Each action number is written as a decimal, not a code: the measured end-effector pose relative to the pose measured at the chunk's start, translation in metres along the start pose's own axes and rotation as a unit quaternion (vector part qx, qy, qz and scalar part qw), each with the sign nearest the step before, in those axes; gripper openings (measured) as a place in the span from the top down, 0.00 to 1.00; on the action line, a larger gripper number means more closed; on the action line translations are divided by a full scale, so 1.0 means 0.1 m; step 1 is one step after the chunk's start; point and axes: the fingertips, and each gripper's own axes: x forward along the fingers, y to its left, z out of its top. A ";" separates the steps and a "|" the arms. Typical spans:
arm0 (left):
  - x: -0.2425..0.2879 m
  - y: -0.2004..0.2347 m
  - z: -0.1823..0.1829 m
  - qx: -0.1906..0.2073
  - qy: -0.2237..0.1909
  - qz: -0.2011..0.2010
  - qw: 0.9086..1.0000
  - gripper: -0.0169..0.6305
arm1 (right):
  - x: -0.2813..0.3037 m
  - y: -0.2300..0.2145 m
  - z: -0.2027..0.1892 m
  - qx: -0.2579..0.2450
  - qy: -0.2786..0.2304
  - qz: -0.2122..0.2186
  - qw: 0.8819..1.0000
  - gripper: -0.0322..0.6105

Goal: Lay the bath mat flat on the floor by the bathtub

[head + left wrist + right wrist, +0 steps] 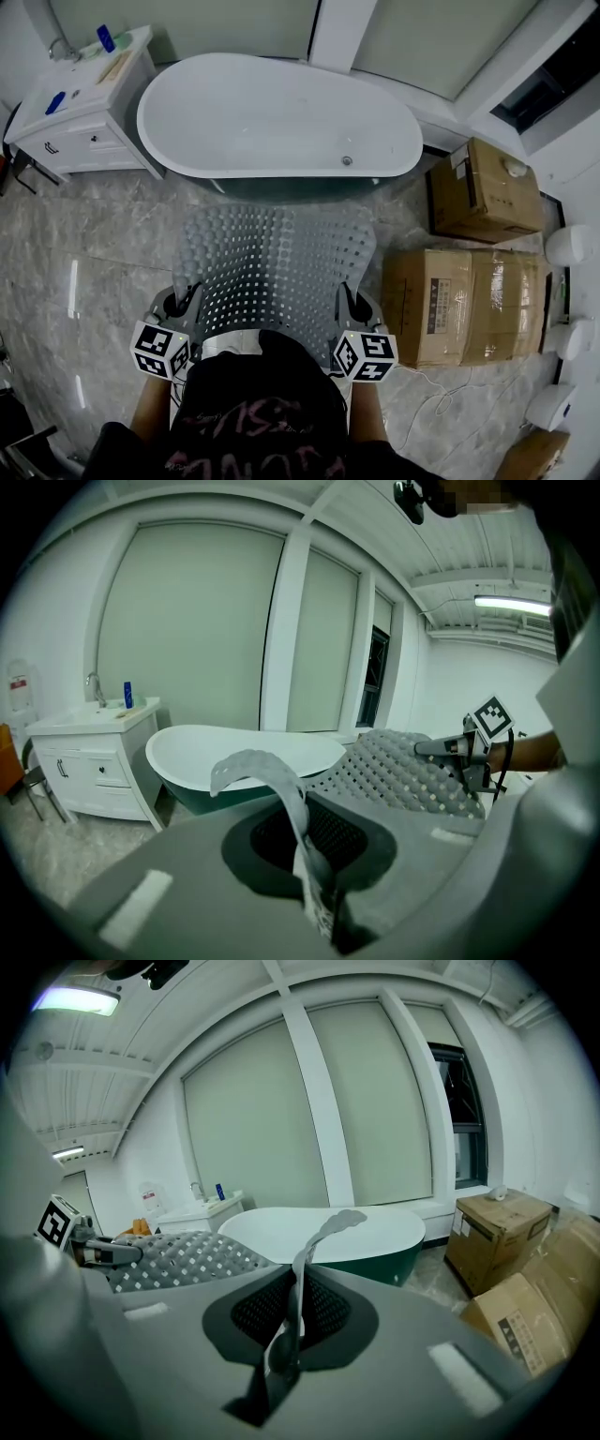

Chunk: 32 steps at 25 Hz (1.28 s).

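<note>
A grey perforated bath mat hangs spread out in the air between my two grippers, in front of the white bathtub. My left gripper is shut on the mat's near left corner, and that corner curls up from between its jaws. My right gripper is shut on the near right corner, seen as a thin upright strip. The mat's far edge reaches toward the tub's dark green base. Each gripper view shows the other gripper across the studded mat.
A white vanity cabinet stands left of the tub. Two cardboard boxes sit on the marble floor at the right. White fixtures line the right wall.
</note>
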 end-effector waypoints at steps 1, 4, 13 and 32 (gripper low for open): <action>0.03 -0.01 0.01 -0.001 0.001 0.003 1.000 0.96 | 0.02 -0.03 0.01 -0.001 0.001 0.004 1.000 0.89; 0.11 -0.06 0.04 -0.004 0.006 0.008 1.000 0.96 | 0.08 -0.11 0.04 -0.005 0.006 0.014 1.000 0.89; 0.24 -0.11 0.11 -0.008 0.004 0.024 1.000 0.96 | 0.23 -0.27 0.13 -0.017 0.012 0.035 0.999 0.89; 0.18 0.11 0.11 -0.011 0.009 0.024 1.000 0.96 | 0.32 -0.12 0.18 -0.025 0.013 0.035 0.999 0.89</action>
